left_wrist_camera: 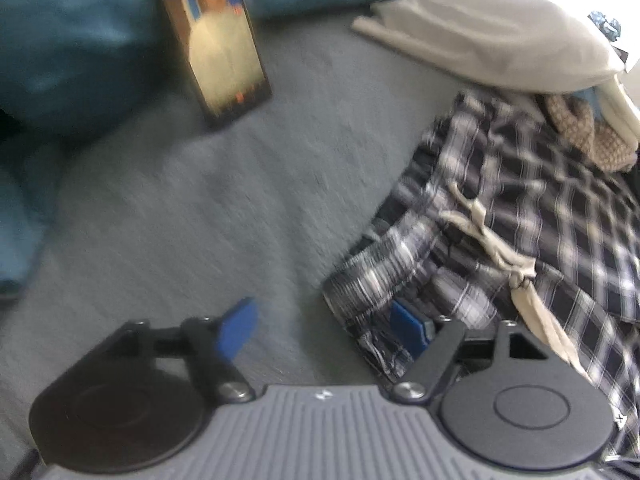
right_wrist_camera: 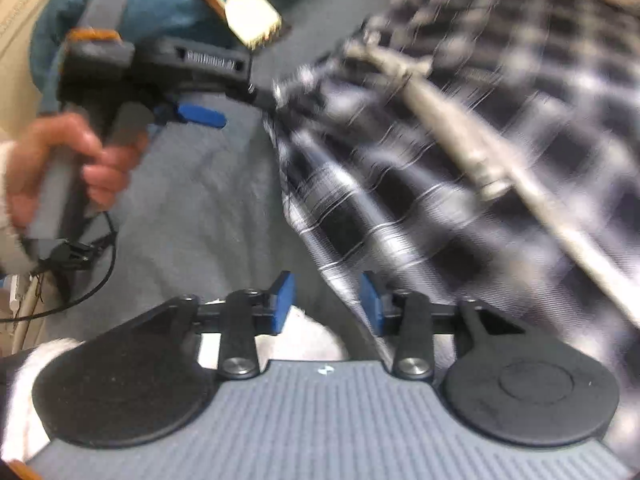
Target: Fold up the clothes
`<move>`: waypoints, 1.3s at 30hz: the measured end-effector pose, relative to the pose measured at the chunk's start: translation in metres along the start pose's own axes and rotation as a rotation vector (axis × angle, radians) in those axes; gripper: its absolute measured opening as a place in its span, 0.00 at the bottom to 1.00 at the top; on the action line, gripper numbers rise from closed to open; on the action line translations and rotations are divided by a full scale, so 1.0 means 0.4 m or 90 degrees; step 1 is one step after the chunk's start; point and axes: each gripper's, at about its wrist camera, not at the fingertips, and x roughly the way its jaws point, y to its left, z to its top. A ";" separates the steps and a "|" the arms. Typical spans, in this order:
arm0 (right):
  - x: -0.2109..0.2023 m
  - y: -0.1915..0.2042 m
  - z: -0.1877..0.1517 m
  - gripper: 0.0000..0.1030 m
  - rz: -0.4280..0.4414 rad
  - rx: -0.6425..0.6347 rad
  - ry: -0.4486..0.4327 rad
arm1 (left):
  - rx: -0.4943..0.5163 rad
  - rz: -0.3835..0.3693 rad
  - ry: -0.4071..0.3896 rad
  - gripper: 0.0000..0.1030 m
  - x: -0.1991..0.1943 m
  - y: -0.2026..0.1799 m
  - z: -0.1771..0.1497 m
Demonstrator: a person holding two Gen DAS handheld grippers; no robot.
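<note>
Looking left to right across the left wrist view: a teal pillow (left_wrist_camera: 60, 48) at the far left, a picture card (left_wrist_camera: 218, 44) propped against it, bare grey bedsheet (left_wrist_camera: 200, 208) in the middle, then the plaid pants (left_wrist_camera: 520, 208) bunched at the right with a white pillow (left_wrist_camera: 492, 40) beyond them. The left gripper (left_wrist_camera: 324, 334) is spread wide and grasping nothing; its right pad looks to be touching or tucked just under the waistband edge, while the left pad hangs over bare sheet.

In the right wrist view the person's left hand (right_wrist_camera: 68, 168) shows at the left, holding that gripper's handle. The right gripper (right_wrist_camera: 326, 304) is partly spread, nothing pinched, with the plaid hem just beside its right pad. Everything is quite blurred.

The pants look light, thin and floppy, so they'd likely sag and slide rather than keep any shape. The gathered waistband is probably the best place to grab, one corner per gripper. The pale drawstring (left_wrist_camera: 496, 248) lies loose on top and would likely pull through instead of lifting the cloth, so it's a poor handle.
</note>
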 end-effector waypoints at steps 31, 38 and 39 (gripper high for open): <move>-0.391 -0.461 -0.213 0.10 -0.419 0.143 -0.091 | 0.381 0.025 -0.020 0.77 0.209 -0.123 -0.117; -0.305 -0.426 -0.301 0.16 -0.484 0.002 0.051 | 0.380 0.055 -0.031 0.79 0.214 -0.133 -0.130; -0.297 -0.445 -0.299 0.14 -0.502 0.003 0.046 | 0.382 0.059 -0.032 0.80 0.215 -0.134 -0.131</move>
